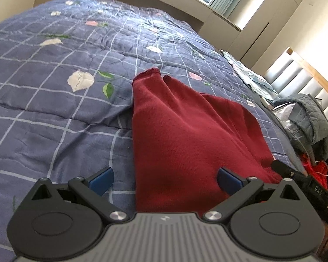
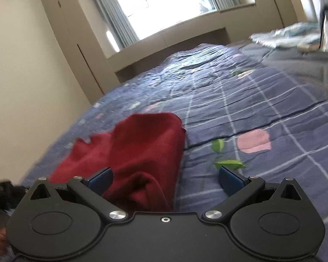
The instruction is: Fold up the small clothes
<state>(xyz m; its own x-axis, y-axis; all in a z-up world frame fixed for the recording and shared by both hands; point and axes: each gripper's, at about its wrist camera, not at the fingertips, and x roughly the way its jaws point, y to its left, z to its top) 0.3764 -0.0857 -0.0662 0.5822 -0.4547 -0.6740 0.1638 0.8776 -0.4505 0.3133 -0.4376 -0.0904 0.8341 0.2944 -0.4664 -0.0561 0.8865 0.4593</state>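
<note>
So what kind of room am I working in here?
Most likely a bedroom: the red garment lies on a bed with a blue floral quilt, a padded headboard shows at one end, and a curtained window stands beyond.

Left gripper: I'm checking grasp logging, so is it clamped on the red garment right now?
No. The left gripper stands wide open, its blue pads apart above the red garment.

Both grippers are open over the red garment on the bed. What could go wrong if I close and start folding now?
1. The left gripper straddles the edge of the red garment, so one of its fingers may pinch the blue quilt too.
2. The garment is bunched in the right wrist view; the right gripper may catch several layers.
3. That view is blurred, so aim may be off.
</note>
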